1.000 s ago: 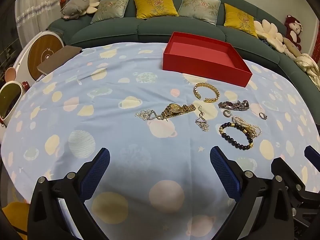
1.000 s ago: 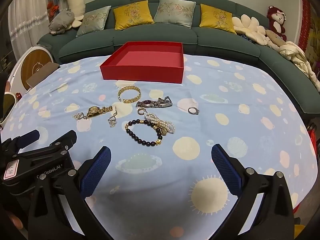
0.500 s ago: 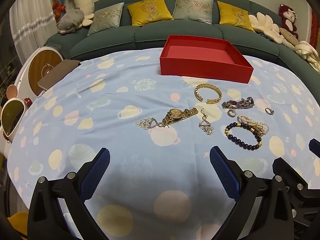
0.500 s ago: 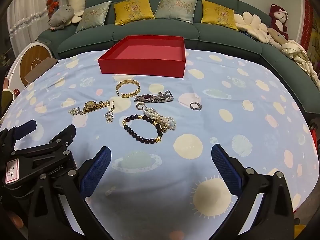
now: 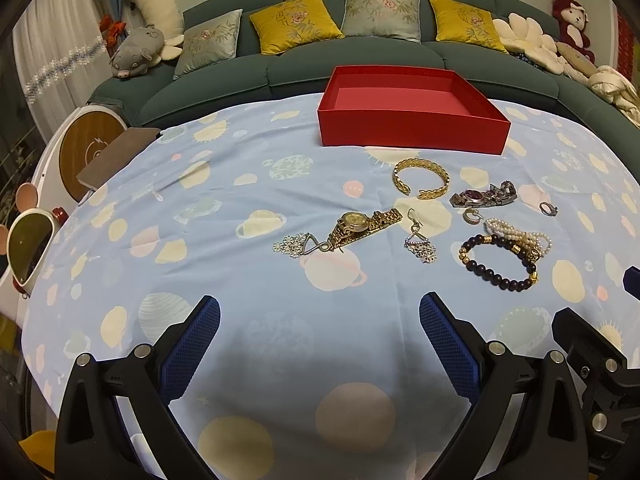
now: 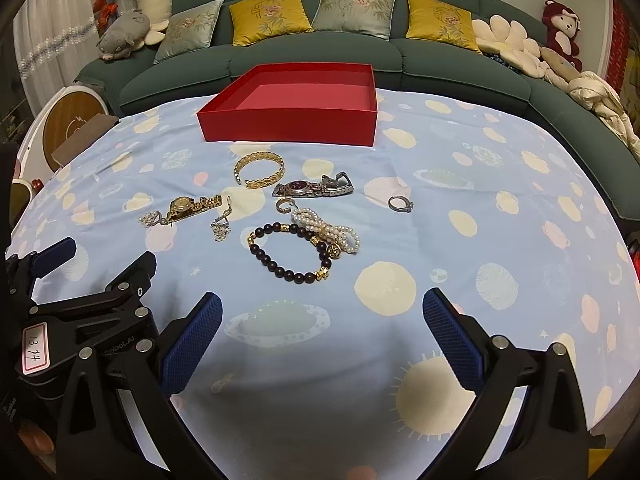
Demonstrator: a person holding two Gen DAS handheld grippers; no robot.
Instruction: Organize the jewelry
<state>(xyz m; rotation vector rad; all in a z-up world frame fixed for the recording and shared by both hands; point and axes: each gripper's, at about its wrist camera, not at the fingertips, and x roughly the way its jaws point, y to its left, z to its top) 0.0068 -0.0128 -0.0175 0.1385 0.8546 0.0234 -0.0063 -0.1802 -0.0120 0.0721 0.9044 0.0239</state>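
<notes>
Lying loose in a cluster on a pale blue planet-print tablecloth (image 6: 480,184) are the jewelry pieces: a gold cuff bangle (image 6: 259,169), a gold watch (image 6: 192,205), a steel watch with a dark red dial (image 6: 314,188), a dark beaded bracelet (image 6: 290,252) touching a pearl strand (image 6: 326,231), a silver ring (image 6: 400,203) set apart to the right, and dangling earrings (image 5: 420,239). These are probably light; the bangle looks stiff and easy to pinch across its band, while the beads and pearls would sag and slip, so lifting them at a bunched section seems safest. Behind them sits a red box (image 6: 288,120), open and holding nothing. Both the left gripper (image 5: 319,344) and right gripper (image 6: 322,340) hover near the table's front edge, jaws spread wide and carrying nothing.
</notes>
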